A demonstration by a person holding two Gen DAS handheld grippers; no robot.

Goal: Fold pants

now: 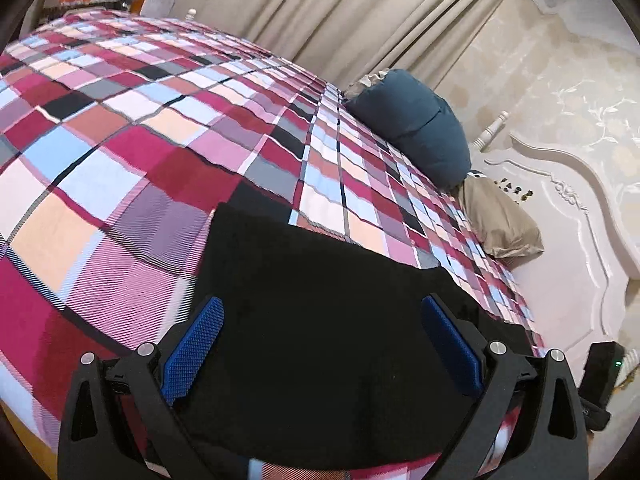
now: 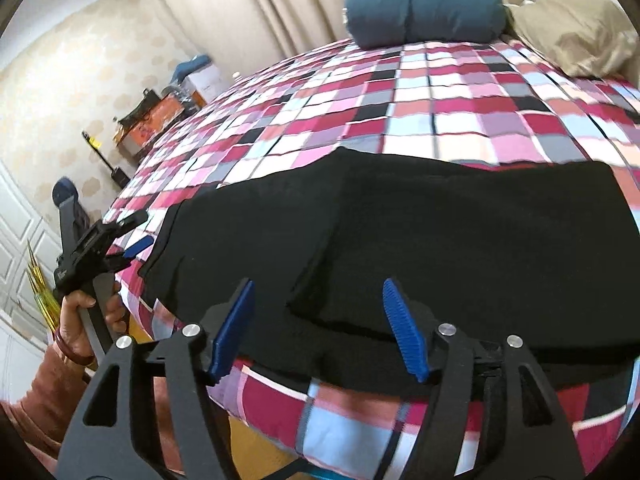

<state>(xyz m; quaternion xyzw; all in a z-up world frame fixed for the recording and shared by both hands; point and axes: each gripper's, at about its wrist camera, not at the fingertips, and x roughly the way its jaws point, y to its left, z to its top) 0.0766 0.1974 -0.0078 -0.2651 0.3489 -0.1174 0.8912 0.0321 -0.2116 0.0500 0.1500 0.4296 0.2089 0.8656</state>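
The black pants (image 2: 440, 240) lie flat near the front edge of a checked bed cover (image 2: 440, 120), with one layer folded over on the right part. In the left wrist view the pants (image 1: 320, 320) fill the lower middle. My left gripper (image 1: 322, 320) is open above the pants, holding nothing. It also shows in the right wrist view (image 2: 138, 232) at the pants' left end, held by a hand. My right gripper (image 2: 318, 304) is open just above the pants' front edge, empty.
A blue pillow (image 2: 424, 4) and a beige pillow (image 2: 576, 32) lie at the head of the bed. A white headboard (image 1: 560, 240) and beige curtains (image 1: 360, 8) stand behind. Boxes (image 2: 160, 120) sit beside the far side of the bed.
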